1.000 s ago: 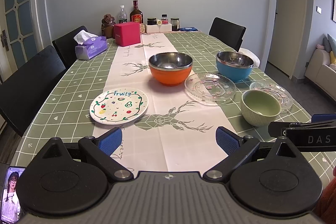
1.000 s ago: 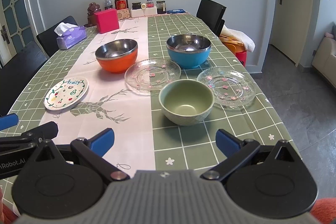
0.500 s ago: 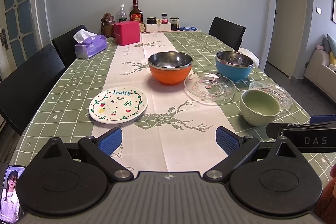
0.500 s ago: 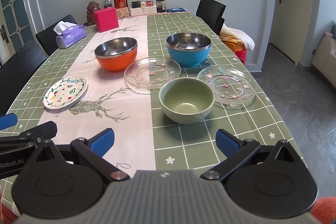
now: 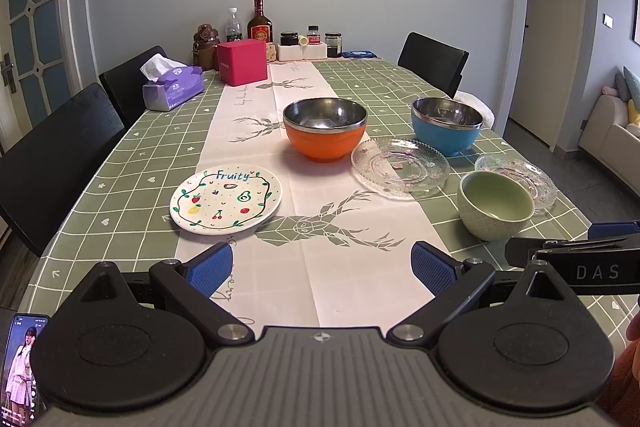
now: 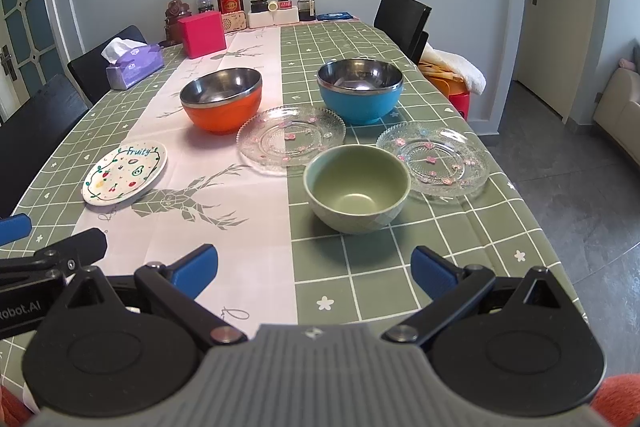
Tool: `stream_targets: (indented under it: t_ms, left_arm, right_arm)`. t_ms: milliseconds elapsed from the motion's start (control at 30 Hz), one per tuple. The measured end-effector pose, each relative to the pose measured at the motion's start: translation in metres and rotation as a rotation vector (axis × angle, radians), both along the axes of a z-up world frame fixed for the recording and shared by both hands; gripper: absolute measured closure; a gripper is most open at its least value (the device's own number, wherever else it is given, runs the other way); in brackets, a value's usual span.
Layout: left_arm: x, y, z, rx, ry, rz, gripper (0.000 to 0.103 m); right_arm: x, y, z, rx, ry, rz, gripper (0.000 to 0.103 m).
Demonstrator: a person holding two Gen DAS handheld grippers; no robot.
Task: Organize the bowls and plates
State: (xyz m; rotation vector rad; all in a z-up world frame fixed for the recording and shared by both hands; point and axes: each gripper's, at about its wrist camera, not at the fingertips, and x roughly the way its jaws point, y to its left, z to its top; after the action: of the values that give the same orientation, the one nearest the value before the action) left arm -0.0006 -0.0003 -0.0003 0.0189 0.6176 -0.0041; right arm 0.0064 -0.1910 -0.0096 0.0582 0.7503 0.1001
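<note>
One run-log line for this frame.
stage: pre-grasp | left gripper: open | right gripper: open | green bowl: untouched

Six dishes are sitting upright and empty on the desk [image 6: 400, 291]. The white plate with fruit pictures [image 5: 226, 198] is lying flat on the left. The orange bowl [image 5: 325, 128] and the blue bowl [image 5: 447, 125], both shiny inside, are standing farther back. One glass plate [image 5: 400, 167] is lying between them. The green bowl [image 6: 356, 187] is sitting nearest, just beside the other glass plate [image 6: 436, 159].
</note>
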Motion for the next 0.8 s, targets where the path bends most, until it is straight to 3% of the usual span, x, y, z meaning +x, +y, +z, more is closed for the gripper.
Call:
stream_targets:
  t_ms: [800]
  left_arm:
    - [0.0004,0.0014,0.0001,-0.003,0.003,-0.002,0.0]
  right_arm:
    - [0.0018,-0.0034,-0.0011,0.031,0.015,-0.011,0.003]
